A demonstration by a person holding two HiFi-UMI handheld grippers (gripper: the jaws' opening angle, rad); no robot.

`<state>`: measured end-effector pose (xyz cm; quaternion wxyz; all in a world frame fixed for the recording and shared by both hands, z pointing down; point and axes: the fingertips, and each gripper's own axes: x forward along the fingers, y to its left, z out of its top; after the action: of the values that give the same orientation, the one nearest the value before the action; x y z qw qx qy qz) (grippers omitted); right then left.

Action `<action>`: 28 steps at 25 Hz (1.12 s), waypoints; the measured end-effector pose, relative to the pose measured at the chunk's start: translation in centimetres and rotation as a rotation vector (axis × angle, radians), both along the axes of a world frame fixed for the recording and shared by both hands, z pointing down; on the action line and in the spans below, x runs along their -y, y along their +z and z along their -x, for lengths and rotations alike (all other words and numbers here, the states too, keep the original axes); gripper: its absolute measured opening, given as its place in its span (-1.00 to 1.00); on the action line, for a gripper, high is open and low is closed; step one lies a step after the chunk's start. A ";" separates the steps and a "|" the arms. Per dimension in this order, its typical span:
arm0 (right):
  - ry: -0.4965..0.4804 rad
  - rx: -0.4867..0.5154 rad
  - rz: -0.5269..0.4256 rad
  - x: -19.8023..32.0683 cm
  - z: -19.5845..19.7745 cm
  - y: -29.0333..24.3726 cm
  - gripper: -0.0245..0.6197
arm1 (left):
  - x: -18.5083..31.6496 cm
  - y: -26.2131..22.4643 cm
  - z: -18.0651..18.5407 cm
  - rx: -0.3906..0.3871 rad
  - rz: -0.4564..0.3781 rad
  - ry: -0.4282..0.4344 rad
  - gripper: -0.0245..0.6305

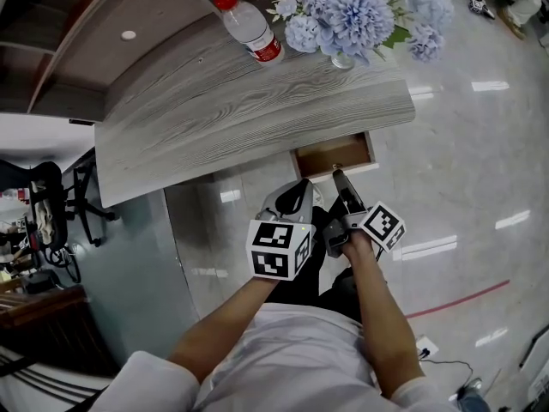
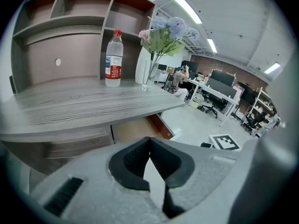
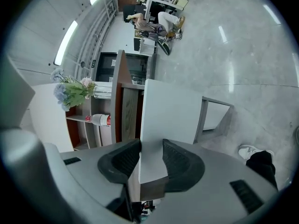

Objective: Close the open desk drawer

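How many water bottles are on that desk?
1: the red-capped water bottle stands upright on the grey desk, beside the blue flowers. The shelves behind are partly out of view, so another may be hidden.

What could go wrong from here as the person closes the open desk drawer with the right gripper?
1. The right gripper grips the drawer front over its edge, with one jaw inside the drawer. Pushing fully home could pinch that jaw under the desk.
2. A hard shove may jolt the desk, and the water bottle and flower vase standing on it could topple.
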<state>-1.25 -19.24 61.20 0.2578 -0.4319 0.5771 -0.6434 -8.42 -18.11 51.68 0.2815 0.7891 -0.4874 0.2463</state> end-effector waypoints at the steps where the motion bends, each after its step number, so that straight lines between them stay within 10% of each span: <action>1: -0.001 0.007 -0.007 0.1 0.0 -0.3 -0.47 | -0.1 0.0 0.0 0.002 0.000 -0.001 -0.91; 28: -0.033 0.057 -0.090 6.3 1.6 -1.8 -0.44 | 1.5 0.2 2.6 0.028 0.001 -0.023 -0.91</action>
<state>-2.85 -25.53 59.37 0.2824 -0.3919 0.6048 -0.6331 -11.00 -19.65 51.84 0.2781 0.7797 -0.5001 0.2542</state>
